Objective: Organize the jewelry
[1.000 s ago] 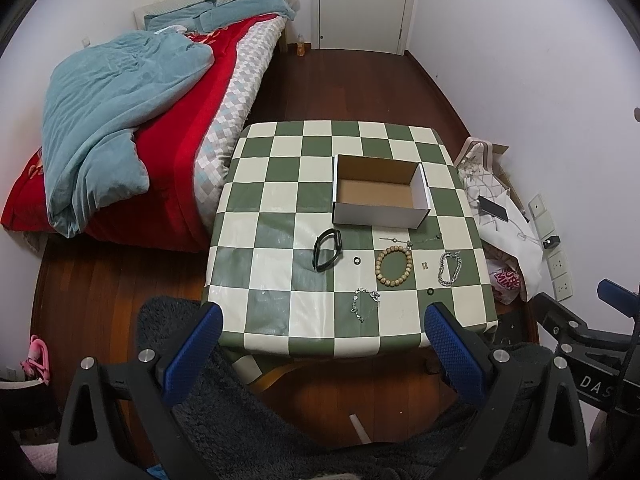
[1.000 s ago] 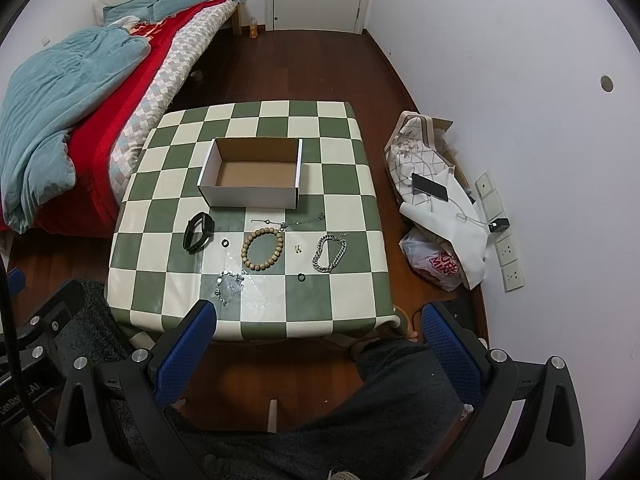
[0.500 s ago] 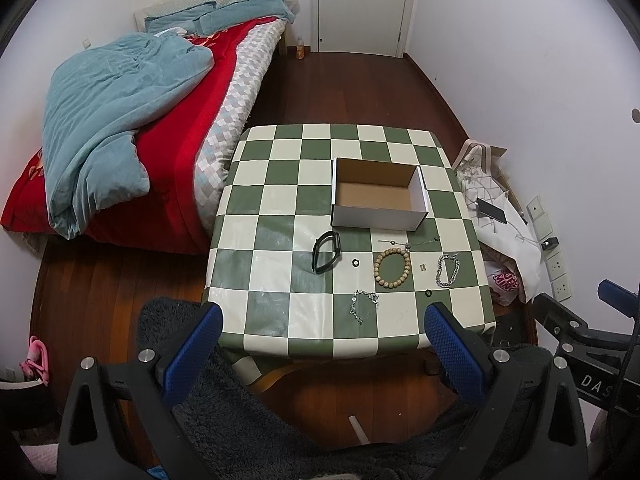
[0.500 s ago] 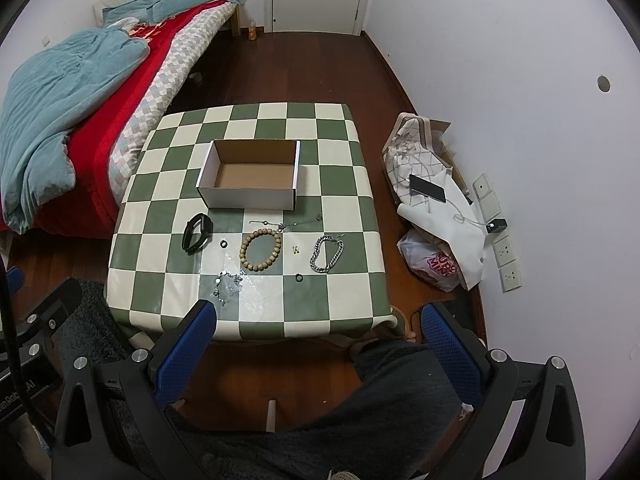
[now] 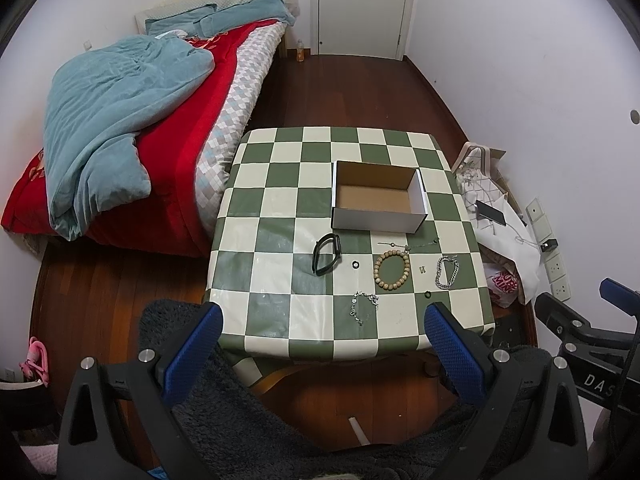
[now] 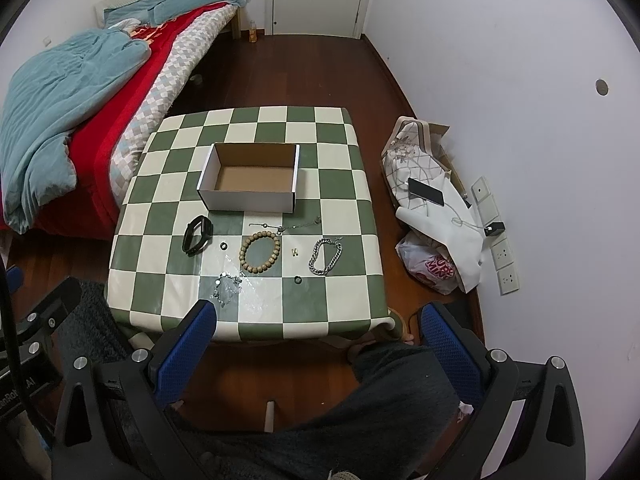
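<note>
An empty white cardboard box (image 5: 378,202) (image 6: 251,178) stands in the middle of the green-and-cream checkered table (image 5: 280,216) (image 6: 340,208). In front of it lie a black wristband (image 5: 326,254) (image 6: 197,234), a wooden bead bracelet (image 5: 392,270) (image 6: 260,252), a silver chain bracelet (image 5: 447,272) (image 6: 326,256), a thin necklace (image 5: 408,245) (image 6: 284,226), a crumpled silver chain (image 5: 362,304) (image 6: 226,286) and small rings (image 5: 355,265) (image 6: 297,279). My left gripper (image 5: 320,338) and right gripper (image 6: 316,336) both hover open above the table's near edge, holding nothing.
A bed (image 5: 132,132) with a red cover and teal blanket lies left of the table. White bags (image 6: 436,216) with a phone (image 6: 426,191) sit on the floor at the right wall. A dark fluffy rug (image 5: 248,408) and a person's dark trouser leg (image 6: 392,408) are below the grippers.
Both views have pulled back and up slightly, so the table looks a little smaller and farther. Nothing on the table has moved.
</note>
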